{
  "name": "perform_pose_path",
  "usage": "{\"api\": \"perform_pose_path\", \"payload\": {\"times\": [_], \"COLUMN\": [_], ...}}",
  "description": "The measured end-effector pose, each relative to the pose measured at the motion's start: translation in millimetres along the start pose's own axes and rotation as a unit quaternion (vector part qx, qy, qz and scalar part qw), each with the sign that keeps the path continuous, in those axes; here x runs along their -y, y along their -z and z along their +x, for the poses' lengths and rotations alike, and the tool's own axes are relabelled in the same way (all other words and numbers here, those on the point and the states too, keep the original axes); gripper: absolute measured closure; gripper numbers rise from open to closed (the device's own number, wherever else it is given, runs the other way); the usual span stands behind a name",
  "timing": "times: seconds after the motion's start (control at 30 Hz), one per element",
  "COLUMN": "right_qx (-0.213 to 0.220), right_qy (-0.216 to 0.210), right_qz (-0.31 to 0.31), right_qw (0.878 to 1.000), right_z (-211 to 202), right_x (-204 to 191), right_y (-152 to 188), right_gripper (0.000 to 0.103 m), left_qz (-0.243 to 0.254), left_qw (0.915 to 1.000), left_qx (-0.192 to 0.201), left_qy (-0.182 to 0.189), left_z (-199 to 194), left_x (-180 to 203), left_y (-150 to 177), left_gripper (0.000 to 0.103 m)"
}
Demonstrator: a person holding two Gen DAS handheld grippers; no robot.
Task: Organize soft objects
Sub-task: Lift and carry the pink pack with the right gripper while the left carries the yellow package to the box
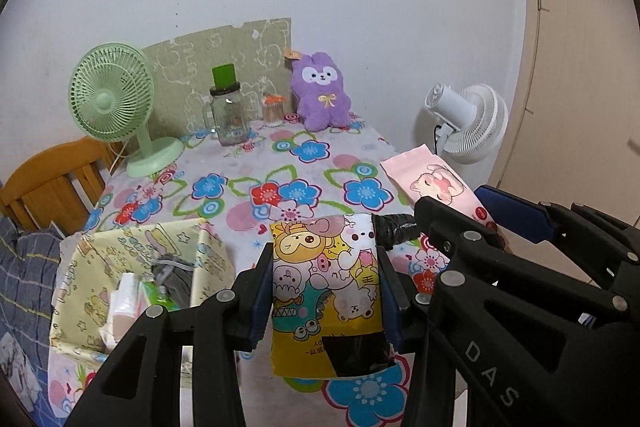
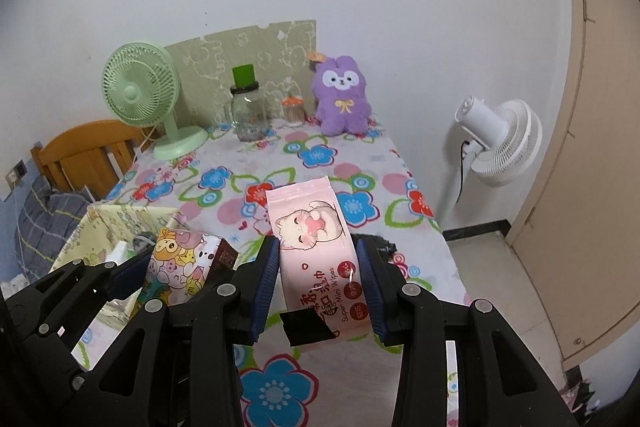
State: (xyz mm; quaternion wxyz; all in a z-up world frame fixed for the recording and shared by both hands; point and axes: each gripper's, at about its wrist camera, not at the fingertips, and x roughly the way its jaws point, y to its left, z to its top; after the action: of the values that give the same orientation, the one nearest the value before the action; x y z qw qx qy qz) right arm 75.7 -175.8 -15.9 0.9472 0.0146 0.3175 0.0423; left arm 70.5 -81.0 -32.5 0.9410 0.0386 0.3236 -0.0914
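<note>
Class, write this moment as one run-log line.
left gripper: shut on yellow cartoon pack | right gripper: shut on pink wipes pack | both above table | fabric bin: near-left

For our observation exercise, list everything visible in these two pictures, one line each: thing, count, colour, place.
yellow cartoon pack: 1, yellow, held above the table's near edge
pink wipes pack: 1, pink, held to the right of the yellow pack
fabric box: 1, pale yellow, near left of table, with soft items inside
plush toy: 1, purple, far side by the wall
desk fan: 1, green, far left of table
glass jar: 1, clear with green lid, beside the fan
small container: 1, orange-topped, beside the plush
floor fan: 1, white, right of table
table: 1, flowered cloth
left tongs: 1, black, gripping the yellow pack
right tongs: 1, black, gripping the pink pack
</note>
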Motion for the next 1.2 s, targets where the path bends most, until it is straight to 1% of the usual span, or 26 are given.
{"api": "perform_pose_path", "payload": {"times": [0.33,0.63,0.9,1.2], "right_qx": [0.007,0.012,0.009,0.004], "right_qy": [-0.013,-0.038,-0.057,-0.073], "right_qz": [-0.011,-0.023,-0.037,-0.054], "right_qw": [1.000,0.999,0.998,0.996], "right_z": [0,6,16,30], "right_x": [-29,-61,-92,-123], "right_y": [-9,-17,-23,-25], "right_gripper": [0.060,0.060,0.060,0.060], "left_qz": [-0.004,-0.015,-0.029,-0.038], "left_qw": [0.9997,0.9990,0.9978,0.9967], "left_qx": [0.014,0.021,0.022,0.017], "left_qy": [-0.017,-0.035,-0.056,-0.069], "left_z": [-10,-14,-15,-12], "left_x": [-27,-59,-89,-118], "left_y": [-2,-3,-1,5], "left_gripper": [0.057,0.056,0.056,0.056]}}
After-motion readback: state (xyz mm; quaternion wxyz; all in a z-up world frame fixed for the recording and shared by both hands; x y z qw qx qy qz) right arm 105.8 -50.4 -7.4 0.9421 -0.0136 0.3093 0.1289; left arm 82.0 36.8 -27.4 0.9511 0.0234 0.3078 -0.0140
